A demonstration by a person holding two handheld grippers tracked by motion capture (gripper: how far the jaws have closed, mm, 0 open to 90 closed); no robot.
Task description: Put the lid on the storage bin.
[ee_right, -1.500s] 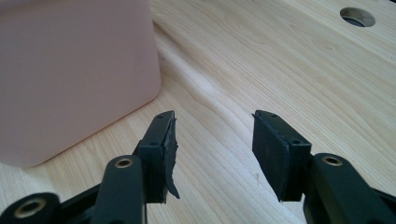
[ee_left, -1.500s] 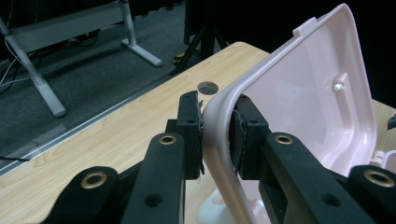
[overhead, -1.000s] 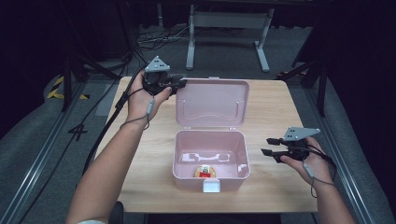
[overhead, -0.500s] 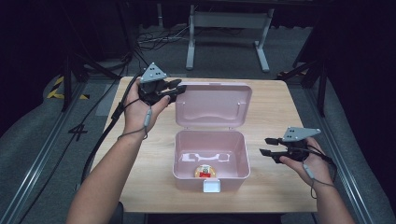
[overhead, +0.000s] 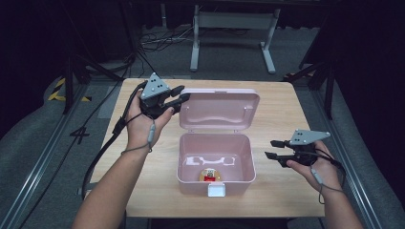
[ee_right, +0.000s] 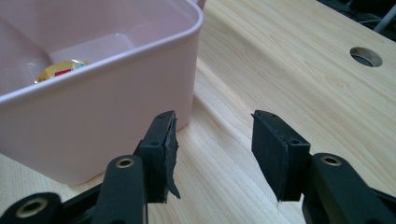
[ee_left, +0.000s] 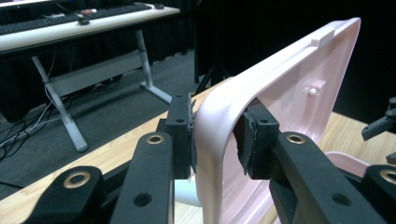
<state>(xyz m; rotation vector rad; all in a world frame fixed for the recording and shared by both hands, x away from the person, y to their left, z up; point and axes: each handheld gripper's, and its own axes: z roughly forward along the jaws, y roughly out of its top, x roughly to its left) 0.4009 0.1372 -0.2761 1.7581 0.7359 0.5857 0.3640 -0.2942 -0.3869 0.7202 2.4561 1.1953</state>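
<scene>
Left gripper, jaws just opening, straddles the raised pink lid's edge at nine o'clock; right gripper idles, jaws apart.

the high view looks forward and down over the whole table. each gripper view sits close behind its own jaws, low over the wood; all three share the pink box.

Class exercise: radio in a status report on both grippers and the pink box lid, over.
Left gripper straddles the lid edge, fingers just been opening, one pad clear. Right gripper open, empty, beside the box. Lid up, nothing in the way.
</scene>
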